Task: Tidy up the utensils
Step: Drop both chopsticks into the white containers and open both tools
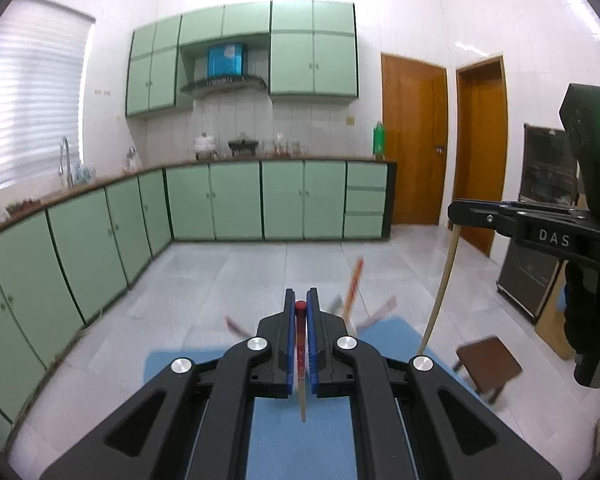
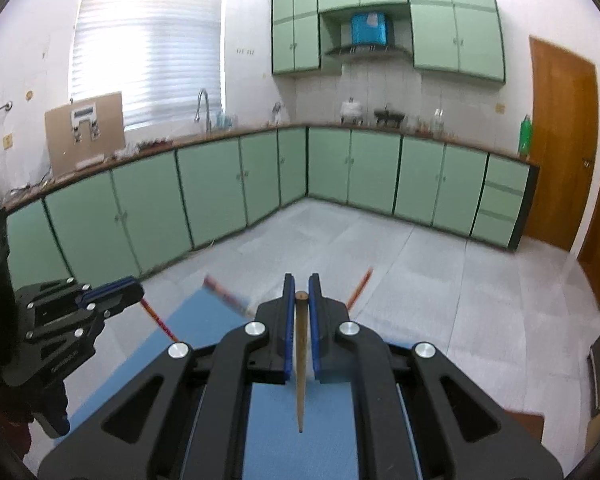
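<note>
Mid-carry: left tongs (image 1: 301, 307) are clamped on a red-tipped chopstick (image 1: 301, 354), right tongs (image 2: 302, 294) pinch a plain wooden chopstick (image 2: 301, 364), both lifted over the blue mat (image 1: 300, 440) (more sticks blurred near its far edge). Next is probably finding wherever they go.

bright daylight through window blinds (image 2: 148, 52); heavy fisheye edge warp; low utensils motion-blurred.

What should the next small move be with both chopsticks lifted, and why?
Probably carry both toward one spot and lay them side by side. The left gripper is shut on the red-tipped chopstick, the right gripper on the plain wooden chopstick, both hanging above the blue mat where others lie scattered.
</note>
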{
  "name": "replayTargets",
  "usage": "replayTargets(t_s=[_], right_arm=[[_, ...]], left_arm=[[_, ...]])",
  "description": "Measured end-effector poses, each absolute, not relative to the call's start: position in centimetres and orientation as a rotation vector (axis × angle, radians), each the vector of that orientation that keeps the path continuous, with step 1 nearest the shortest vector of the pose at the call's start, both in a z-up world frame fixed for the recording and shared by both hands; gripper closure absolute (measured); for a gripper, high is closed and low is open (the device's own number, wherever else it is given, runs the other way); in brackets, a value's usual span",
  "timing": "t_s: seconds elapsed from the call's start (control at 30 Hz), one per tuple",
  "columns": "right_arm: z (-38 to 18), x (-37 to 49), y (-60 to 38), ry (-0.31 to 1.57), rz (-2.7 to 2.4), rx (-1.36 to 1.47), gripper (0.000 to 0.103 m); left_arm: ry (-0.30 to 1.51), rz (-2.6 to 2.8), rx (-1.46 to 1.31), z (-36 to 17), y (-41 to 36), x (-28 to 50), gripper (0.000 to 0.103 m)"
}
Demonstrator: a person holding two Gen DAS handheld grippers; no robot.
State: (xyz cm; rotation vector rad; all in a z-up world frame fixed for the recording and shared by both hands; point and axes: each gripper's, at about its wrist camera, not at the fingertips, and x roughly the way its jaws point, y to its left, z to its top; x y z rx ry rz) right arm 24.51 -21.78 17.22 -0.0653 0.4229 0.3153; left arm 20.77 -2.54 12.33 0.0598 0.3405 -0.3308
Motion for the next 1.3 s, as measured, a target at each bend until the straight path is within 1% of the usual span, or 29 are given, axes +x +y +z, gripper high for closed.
replayTargets(t_s=[0.17,0.3,0.4,0.6,0.67,0.73,0.83,0.87,0.93,1.0,1.07,1.13,1.17,1.23,1.27,1.3], right_arm=[[20.8,28.8,-22.1,0.342,0.291,-0.040,0.097],[20.9,32.5,-22.5,0.319,0.271,-0.011,0.097],[19.5,34.6,-22.7,0.339,0.270,0.012,0.097],[14.3,38.3,-21.9,0.406,0.268,0.019,0.097],[12.3,39.5,-21.7,0.467,0.285,0.021,0.097],[10.7,39.9,-21.5,0.503,0.274,0.017,0.093],[9.7,39.6,-21.7,0.515,0.261,0.009,0.092],[9.6,39.2,-21.6,0.510,0.256,0.009,0.090],[10.0,38.0,-22.2,0.488,0.241,0.011,0.075],[10.3,36.4,-22.6,0.462,0.224,-0.005,0.070],[10.6,34.8,-23.2,0.440,0.221,-0.012,0.060],[10.6,32.6,-24.0,0.422,0.206,-0.018,0.049],[10.6,31.6,-24.3,0.417,0.202,-0.022,0.046],[10.1,29.4,-24.7,0.422,0.191,-0.023,0.036],[9.8,28.4,-24.9,0.425,0.191,-0.020,0.033],[9.3,26.9,-25.1,0.429,0.191,-0.016,0.027]], left_arm=[[0.261,-0.305,0.069,16.0,-3.1,24.3,0.098],[0.249,-0.295,0.062,16.5,-3.8,27.5,0.098],[0.281,-0.288,0.052,14.9,-4.1,29.9,0.098],[0.350,-0.294,0.046,10.8,-5.0,33.5,0.098],[0.391,-0.312,0.045,9.5,-5.2,34.6,0.098],[0.428,-0.309,0.046,8.3,-5.1,35.5,0.097],[0.444,-0.308,0.043,7.5,-4.7,35.6,0.095],[0.441,-0.309,0.041,7.5,-4.5,35.2,0.094],[0.433,-0.299,0.033,7.7,-4.0,34.6,0.086],[0.427,-0.288,0.023,8.1,-3.6,33.7,0.079],[0.417,-0.284,0.015,8.3,-3.1,32.3,0.071],[0.409,-0.273,0.017,8.4,-2.8,30.8,0.058],[0.406,-0.274,0.018,8.4,-2.7,30.0,0.056],[0.410,-0.276,0.020,8.0,-2.6,28.0,0.051],[0.412,-0.276,0.018,7.7,-2.4,26.9,0.049],[0.413,-0.274,0.016,7.5,-2.2,26.1,0.046]])
